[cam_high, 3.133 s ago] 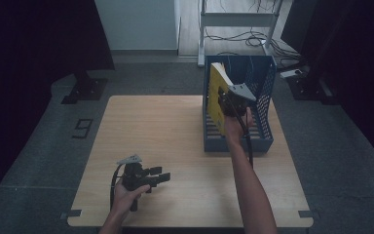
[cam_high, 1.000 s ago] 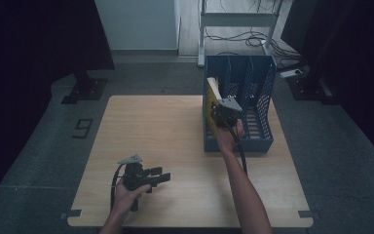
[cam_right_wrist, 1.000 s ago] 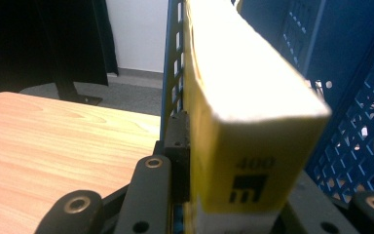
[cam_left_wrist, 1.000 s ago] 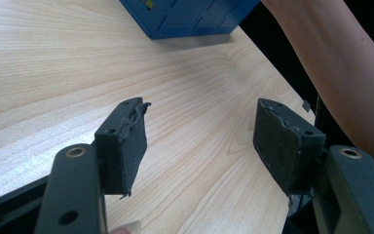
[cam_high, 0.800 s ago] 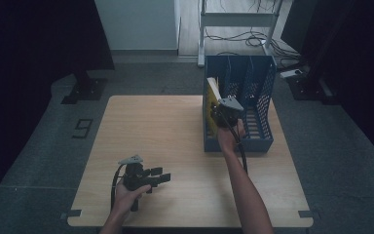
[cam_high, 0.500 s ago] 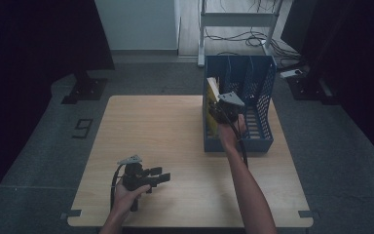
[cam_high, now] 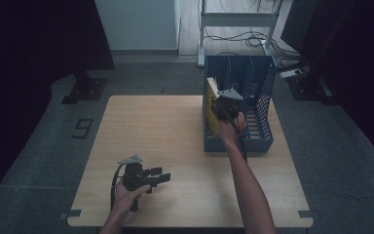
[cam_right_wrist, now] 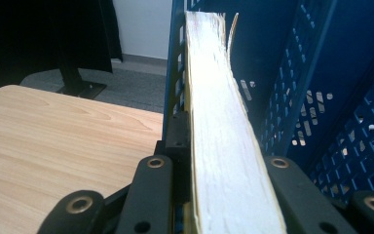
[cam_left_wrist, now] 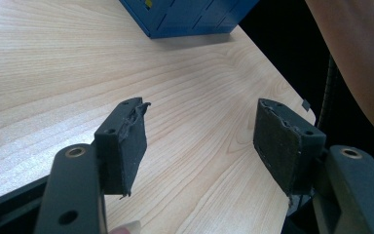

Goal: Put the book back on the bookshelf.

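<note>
A yellow book (cam_high: 211,106) stands on edge in the left slot of the blue mesh file rack (cam_high: 238,144) at the table's far right. My right gripper (cam_high: 220,107) is shut on it from above. In the right gripper view the book's pale page edge (cam_right_wrist: 214,97) runs up between the jaws (cam_right_wrist: 224,146), which have just been closing on it, with the rack's walls (cam_right_wrist: 321,73) on both sides. My left gripper (cam_high: 161,176) lies near the table's front left, held by a hand. Its jaws (cam_left_wrist: 199,141) stand open with bare wood between them.
The wooden table (cam_high: 165,131) has its near right corner (cam_left_wrist: 302,105) close to the left gripper. The person's right forearm (cam_high: 246,180) reaches across the front right. Behind the table stand a metal shelf frame (cam_high: 238,19) with cables and a dark stand (cam_high: 85,87).
The right gripper has lowered the book from a tilted hold above the rack down into the left slot, where it now stands nearly upright. The left gripper has stayed put.
</note>
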`<state>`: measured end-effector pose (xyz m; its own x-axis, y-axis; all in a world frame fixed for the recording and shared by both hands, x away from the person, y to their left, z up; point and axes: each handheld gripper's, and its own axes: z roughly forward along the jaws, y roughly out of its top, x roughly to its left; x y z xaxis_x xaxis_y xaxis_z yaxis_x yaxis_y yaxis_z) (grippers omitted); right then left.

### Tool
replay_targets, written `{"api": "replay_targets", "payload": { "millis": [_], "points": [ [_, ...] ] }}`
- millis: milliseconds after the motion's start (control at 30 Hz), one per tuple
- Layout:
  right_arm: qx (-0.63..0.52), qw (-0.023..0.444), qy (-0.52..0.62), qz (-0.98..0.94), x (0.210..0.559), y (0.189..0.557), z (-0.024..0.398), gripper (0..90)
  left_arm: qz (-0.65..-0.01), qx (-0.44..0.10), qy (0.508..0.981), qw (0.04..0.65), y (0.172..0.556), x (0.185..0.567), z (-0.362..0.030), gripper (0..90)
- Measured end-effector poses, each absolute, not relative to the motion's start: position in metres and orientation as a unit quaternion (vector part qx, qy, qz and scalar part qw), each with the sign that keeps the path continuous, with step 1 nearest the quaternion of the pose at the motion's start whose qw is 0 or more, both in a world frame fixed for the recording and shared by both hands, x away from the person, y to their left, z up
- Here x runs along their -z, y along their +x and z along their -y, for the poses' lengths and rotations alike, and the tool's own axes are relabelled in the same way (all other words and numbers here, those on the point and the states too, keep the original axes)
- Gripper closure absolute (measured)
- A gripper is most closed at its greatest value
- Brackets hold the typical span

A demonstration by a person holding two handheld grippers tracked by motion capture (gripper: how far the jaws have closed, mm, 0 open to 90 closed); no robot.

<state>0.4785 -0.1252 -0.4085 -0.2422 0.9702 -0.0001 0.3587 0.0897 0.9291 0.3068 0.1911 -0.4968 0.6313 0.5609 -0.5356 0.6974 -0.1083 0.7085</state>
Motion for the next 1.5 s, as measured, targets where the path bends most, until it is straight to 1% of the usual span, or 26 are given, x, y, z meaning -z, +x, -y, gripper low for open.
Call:
{"api": "replay_targets", "payload": {
  "millis": [333,567,967,1233,1500],
  "points": [
    [-0.438,0.347,0.517,-0.649,0.404,0.478,0.126,74.6,-0.423,0.067,0.739,0.52,0.305,0.494,-0.192,36.6],
    [-0.443,0.358,0.519,-0.637,0.402,0.482,0.124,74.7,-0.425,0.067,0.737,0.521,0.307,0.495,-0.194,36.6],
    [-0.453,0.371,0.526,-0.617,0.403,0.499,0.116,74.7,-0.432,0.068,0.733,0.522,0.31,0.496,-0.199,36.6],
    [-0.453,0.377,0.528,-0.611,0.41,0.512,0.112,74.7,-0.436,0.069,0.728,0.524,0.311,0.497,-0.203,36.7],
    [-0.455,0.383,0.528,-0.606,0.408,0.522,0.11,74.7,-0.439,0.069,0.727,0.523,0.312,0.498,-0.204,36.7]
  ]
}}
